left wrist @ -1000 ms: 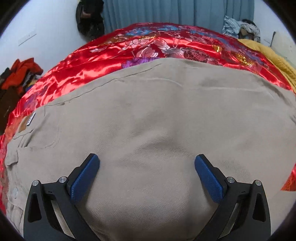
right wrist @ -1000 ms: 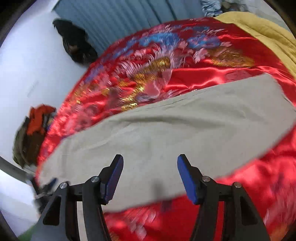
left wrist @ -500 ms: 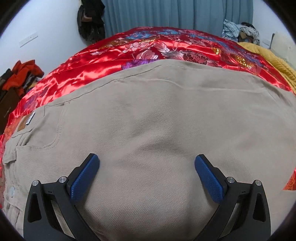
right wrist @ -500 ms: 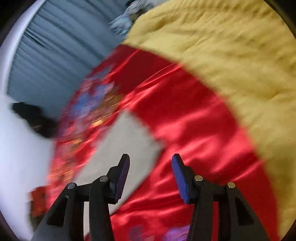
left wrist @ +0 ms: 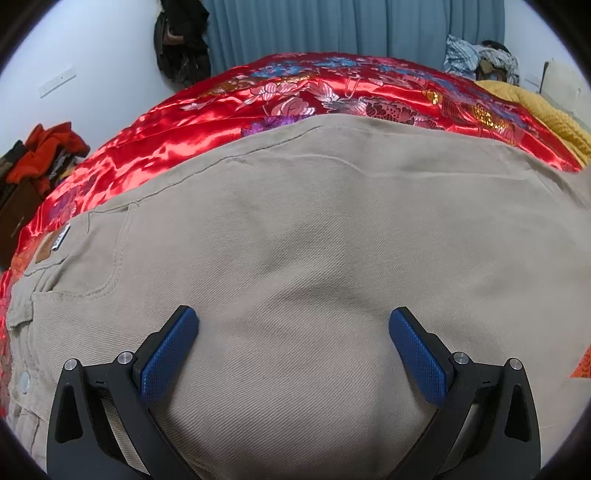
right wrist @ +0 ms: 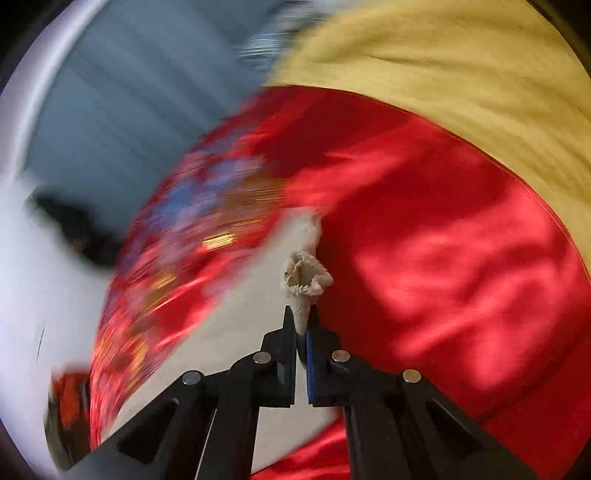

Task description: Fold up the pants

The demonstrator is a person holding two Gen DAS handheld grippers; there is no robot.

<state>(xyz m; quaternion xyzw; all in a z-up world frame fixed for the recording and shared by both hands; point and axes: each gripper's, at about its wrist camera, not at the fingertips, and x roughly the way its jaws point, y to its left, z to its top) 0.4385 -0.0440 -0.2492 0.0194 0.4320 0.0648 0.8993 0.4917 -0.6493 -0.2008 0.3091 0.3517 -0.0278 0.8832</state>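
From the left wrist camera, the khaki pants (left wrist: 314, 236) lie spread flat across a bed covered by a shiny red flowered bedspread (left wrist: 192, 122), filling most of the view, with the waistband, a pocket and a small brown label toward the left edge. The left gripper (left wrist: 293, 328) hangs just over the cloth with its jaws released and spread wide, nothing between the blue pads. Beyond the bed are a blue curtain (left wrist: 351, 26), a yellow blanket (left wrist: 546, 114) at the right and a heap of orange clothes (left wrist: 44, 151) by the wall at the left. From the right wrist camera, which is badly blurred, the right gripper (right wrist: 302, 325) has its jaws clenched on a bunched corner of the pants (right wrist: 304, 284), the cloth puckering out just above the tips. The rest of that leg trails away to the lower left over the red bedspread, with the yellow blanket across the top right.
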